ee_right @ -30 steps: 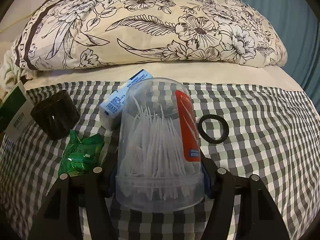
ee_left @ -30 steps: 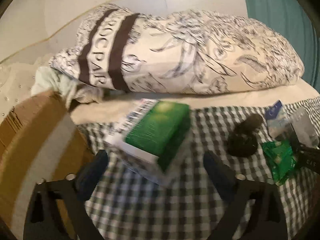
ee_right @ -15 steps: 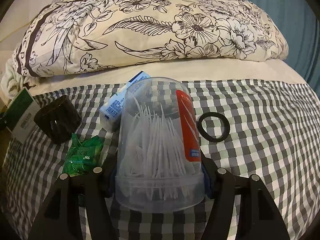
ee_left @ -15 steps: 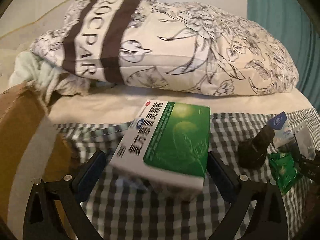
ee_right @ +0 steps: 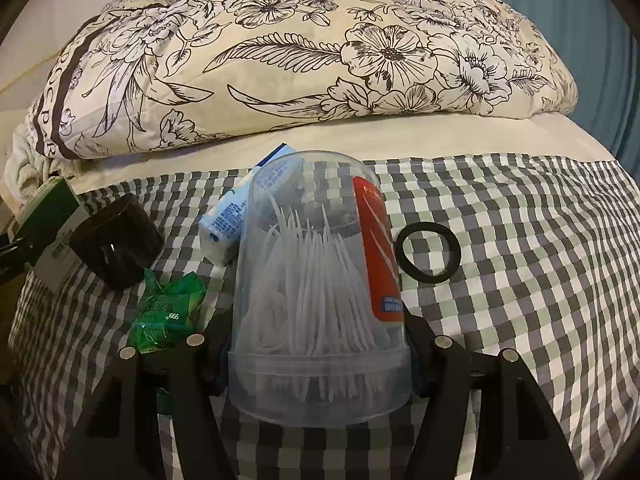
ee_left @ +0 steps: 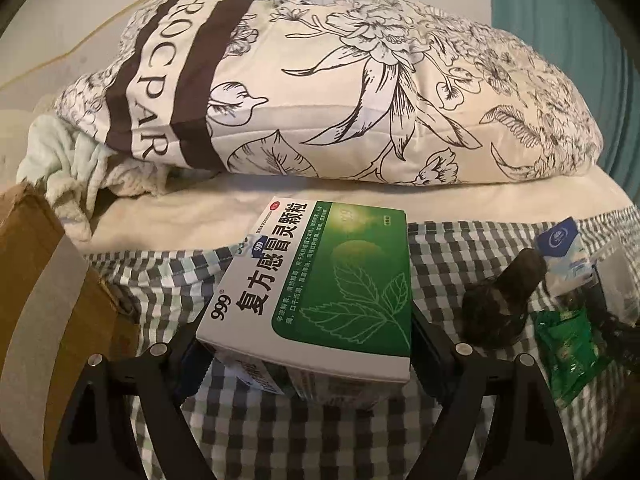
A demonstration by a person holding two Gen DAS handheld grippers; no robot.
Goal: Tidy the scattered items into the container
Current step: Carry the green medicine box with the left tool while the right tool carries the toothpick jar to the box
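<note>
A green-and-white medicine box (ee_left: 320,300) lies on the checked cloth between the fingers of my left gripper (ee_left: 308,352). The jaws are closing and the pads stand close beside its two long sides. The right wrist view shows this box (ee_right: 52,216) at the far left. My right gripper (ee_right: 320,360) is shut on a clear domed jar of white picks (ee_right: 316,280) with a red label. The brown cardboard container (ee_left: 44,280) stands just left of the left gripper.
A black cup (ee_right: 116,240), a green sachet (ee_right: 168,312), a blue-and-white packet (ee_right: 228,224) and a black ring (ee_right: 428,252) lie on the checked cloth (ee_right: 520,280). A flowered pillow (ee_left: 360,92) fills the back. A teal curtain (ee_left: 560,40) hangs at the right.
My left gripper has moved in on the medicine box, which now sits between its fingers, and its jaws have narrowed. The right gripper and its jar have kept still.
</note>
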